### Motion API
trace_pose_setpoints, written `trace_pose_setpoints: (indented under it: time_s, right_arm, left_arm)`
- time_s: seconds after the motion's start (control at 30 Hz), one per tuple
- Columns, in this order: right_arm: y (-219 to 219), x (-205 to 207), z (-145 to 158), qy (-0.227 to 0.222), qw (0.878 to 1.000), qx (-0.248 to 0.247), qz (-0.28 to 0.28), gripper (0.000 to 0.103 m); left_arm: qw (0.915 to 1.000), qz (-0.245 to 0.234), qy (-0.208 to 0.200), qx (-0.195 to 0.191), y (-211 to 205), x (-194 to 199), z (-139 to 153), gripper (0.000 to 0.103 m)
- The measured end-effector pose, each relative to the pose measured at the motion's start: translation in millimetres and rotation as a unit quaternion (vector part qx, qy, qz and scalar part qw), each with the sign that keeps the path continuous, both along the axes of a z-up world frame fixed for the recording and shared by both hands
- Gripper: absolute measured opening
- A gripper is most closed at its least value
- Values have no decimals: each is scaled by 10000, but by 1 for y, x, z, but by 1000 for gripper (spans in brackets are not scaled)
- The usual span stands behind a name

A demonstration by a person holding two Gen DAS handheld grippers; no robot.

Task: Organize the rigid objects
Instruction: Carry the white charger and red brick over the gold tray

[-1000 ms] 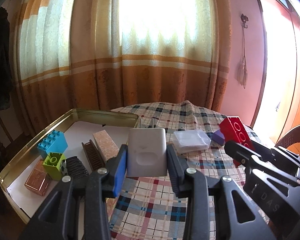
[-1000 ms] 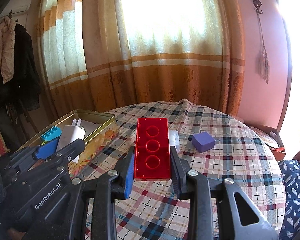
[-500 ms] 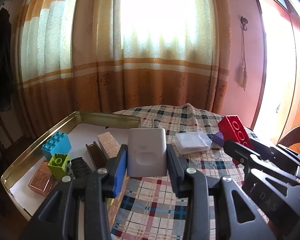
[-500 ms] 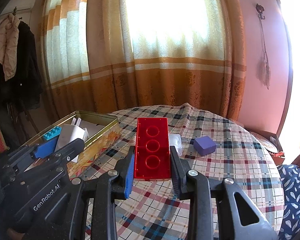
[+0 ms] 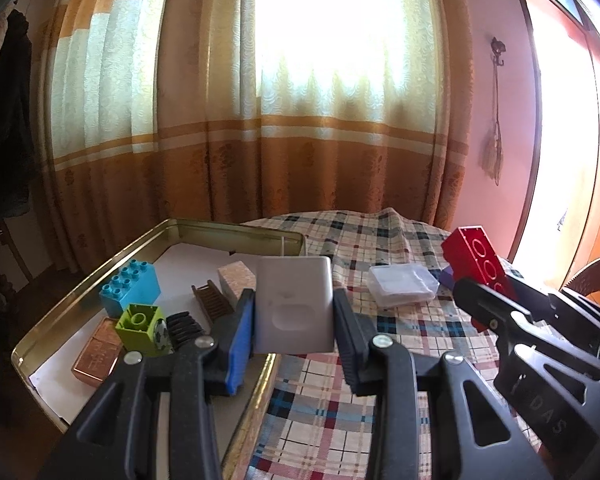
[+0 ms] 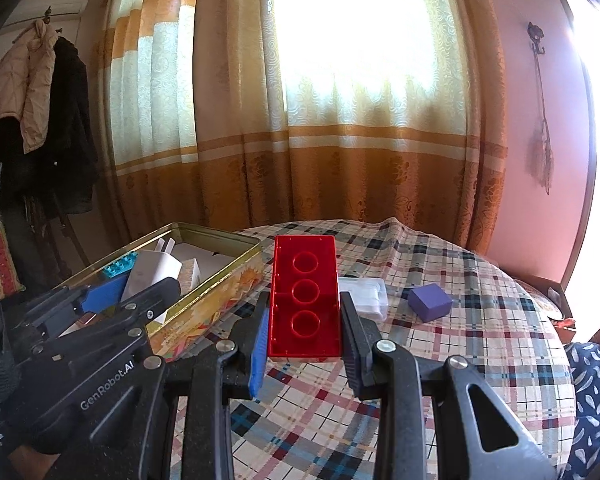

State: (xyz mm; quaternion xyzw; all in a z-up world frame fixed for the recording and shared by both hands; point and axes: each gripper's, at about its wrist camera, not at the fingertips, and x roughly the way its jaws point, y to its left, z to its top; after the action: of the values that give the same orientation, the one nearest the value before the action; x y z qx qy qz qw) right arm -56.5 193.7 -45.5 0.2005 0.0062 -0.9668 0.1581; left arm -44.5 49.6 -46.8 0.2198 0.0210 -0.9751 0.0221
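My left gripper [image 5: 294, 316] is shut on a white plug-in charger [image 5: 296, 304], held in the air over the near right rim of the gold tin tray [image 5: 80, 288]. In the right wrist view that charger [image 6: 150, 272] shows its prongs above the tray [image 6: 220, 280]. My right gripper [image 6: 305, 320] is shut on a long red brick [image 6: 305, 292], held above the checked tablecloth; the same brick [image 5: 478, 256] appears at the right of the left wrist view.
Inside the tray lie a blue brick [image 5: 130, 286], a green brick [image 5: 140, 326], a copper block [image 5: 96, 358], a brown comb [image 5: 212, 304], a black comb [image 5: 186, 326] and a beige block [image 5: 236, 280]. On the cloth sit a clear plastic box [image 5: 402, 288] and a purple cube [image 6: 430, 302].
Both views have tilted up slightly, so the tray and table sit a bit lower in frame. Both grips are unchanged.
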Motion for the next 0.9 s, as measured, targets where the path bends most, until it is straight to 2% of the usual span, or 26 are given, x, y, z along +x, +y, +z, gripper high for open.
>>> trace_pose_setpoints:
  time_s: [0.9]
  right_arm:
    - [-27, 3, 0, -22, 9996, -42, 286, 34]
  left_arm:
    - [9998, 105, 160, 8, -16, 12, 3, 37]
